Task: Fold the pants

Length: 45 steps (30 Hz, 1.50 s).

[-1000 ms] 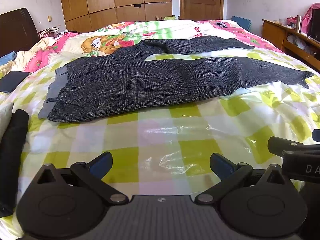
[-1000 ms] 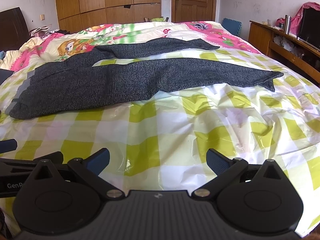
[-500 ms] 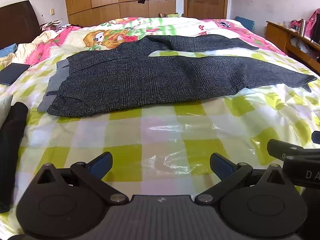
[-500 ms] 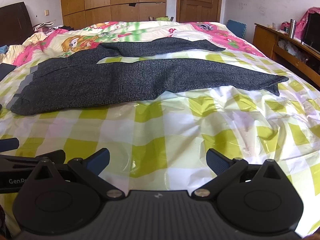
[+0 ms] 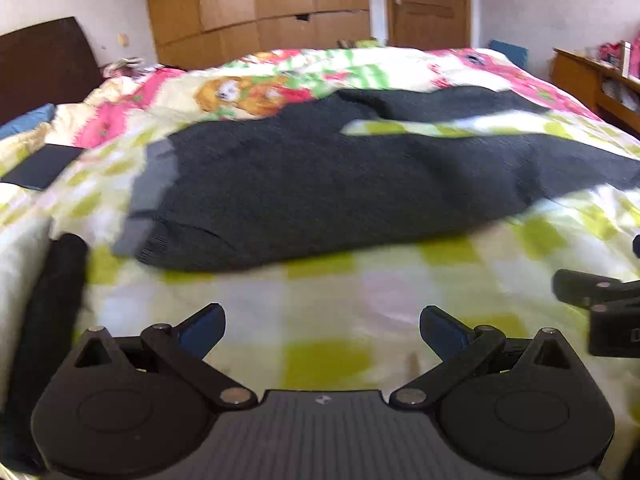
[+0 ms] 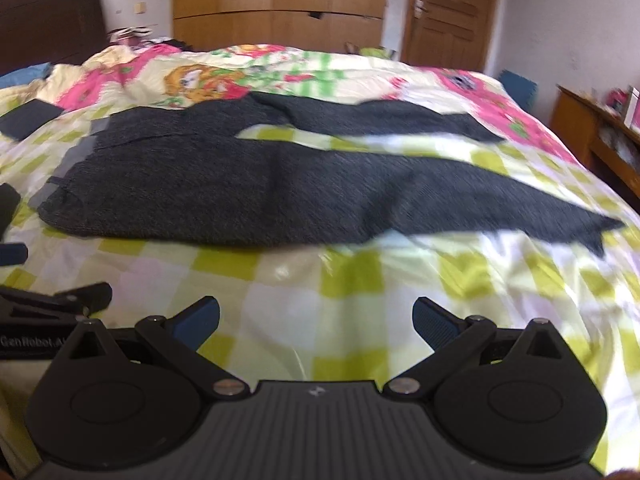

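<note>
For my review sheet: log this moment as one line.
phase: approach | left tool: open, empty | right tool: open, empty | pants: flat on bed, legs spread, unfolded, untouched

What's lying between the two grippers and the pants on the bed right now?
Nothing visible. Only bare checked bedcover separates the open left gripper and open right gripper from the dark pants, spread flat ahead.

There is 1 pair of pants (image 6: 248, 196) on 1 bed (image 6: 360, 280). It has 2 legs. There are 2 tools: the left tool (image 5: 322, 330) and the right tool (image 6: 316, 320). There is 1 door (image 6: 444, 20).
</note>
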### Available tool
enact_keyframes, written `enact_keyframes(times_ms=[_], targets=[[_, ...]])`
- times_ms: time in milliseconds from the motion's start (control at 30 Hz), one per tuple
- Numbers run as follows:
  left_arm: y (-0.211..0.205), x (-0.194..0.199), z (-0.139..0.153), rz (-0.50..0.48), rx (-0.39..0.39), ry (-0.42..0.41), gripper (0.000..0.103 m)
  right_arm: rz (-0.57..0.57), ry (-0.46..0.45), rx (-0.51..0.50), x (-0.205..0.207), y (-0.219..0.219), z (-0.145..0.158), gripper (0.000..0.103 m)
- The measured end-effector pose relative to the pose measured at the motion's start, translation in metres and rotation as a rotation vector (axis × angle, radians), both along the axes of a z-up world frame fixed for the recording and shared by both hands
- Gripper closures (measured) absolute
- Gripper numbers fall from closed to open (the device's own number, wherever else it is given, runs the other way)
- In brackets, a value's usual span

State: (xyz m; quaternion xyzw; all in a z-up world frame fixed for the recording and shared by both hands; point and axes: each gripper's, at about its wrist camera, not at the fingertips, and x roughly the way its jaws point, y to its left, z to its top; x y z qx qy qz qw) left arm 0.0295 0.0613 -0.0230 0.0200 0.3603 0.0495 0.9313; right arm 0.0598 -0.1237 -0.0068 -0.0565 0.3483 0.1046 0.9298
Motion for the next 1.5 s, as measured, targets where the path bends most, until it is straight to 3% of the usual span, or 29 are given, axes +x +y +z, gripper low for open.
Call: enact_keyframes(times_ms=[200, 467, 567, 667, 767, 833, 867, 967, 1133, 1300, 1500], targets=[[0.070, 0.033, -0.007, 0.037, -0.004, -0.015, 0.000, 0.230, -0.050, -0.077, 0.045, 0.060, -0.001, 0.001], [0.128, 0.070, -0.011, -0.043, 0.002, -0.040, 0.001, 0.508, -0.040, -0.161, 0.085, 0.137, -0.021, 0.001], [0.143, 0.085, -0.025, -0.010, 0.036, -0.011, 0.015, 0.573, -0.019, -0.195, 0.088, 0.154, -0.032, 0.003], [0.159, 0.092, -0.037, 0.000, -0.018, 0.020, 0.016, 0.596, 0.025, -0.190, 0.091, 0.168, -0.040, 0.004], [0.174, 0.087, -0.040, 0.051, 0.031, 0.033, 0.016, 0.586, 0.086, -0.145, 0.093, 0.176, -0.039, 0.004], [0.204, 0.076, -0.044, 0.045, -0.078, 0.020, 0.016, 0.585, 0.117, -0.124, 0.093, 0.182, -0.040, 0.004], [0.210, 0.071, -0.044, 0.039, -0.082, 0.014, 0.016, 0.591, 0.117, -0.127, 0.090, 0.185, -0.040, 0.004], [0.212, 0.064, -0.044, 0.026, -0.027, 0.009, 0.016, 0.608, 0.084, -0.173, 0.080, 0.196, -0.039, 0.005], [0.214, 0.063, -0.039, 0.042, -0.028, 0.024, 0.016, 0.645, 0.123, -0.169, 0.077, 0.206, -0.037, 0.015], [0.213, 0.048, -0.032, 0.046, 0.024, 0.070, 0.017, 0.687, 0.223, -0.071, 0.073, 0.201, -0.039, 0.014], [0.196, 0.033, -0.014, 0.078, 0.107, 0.079, 0.022, 0.637, 0.220, 0.073, 0.070, 0.168, -0.025, 0.016]])
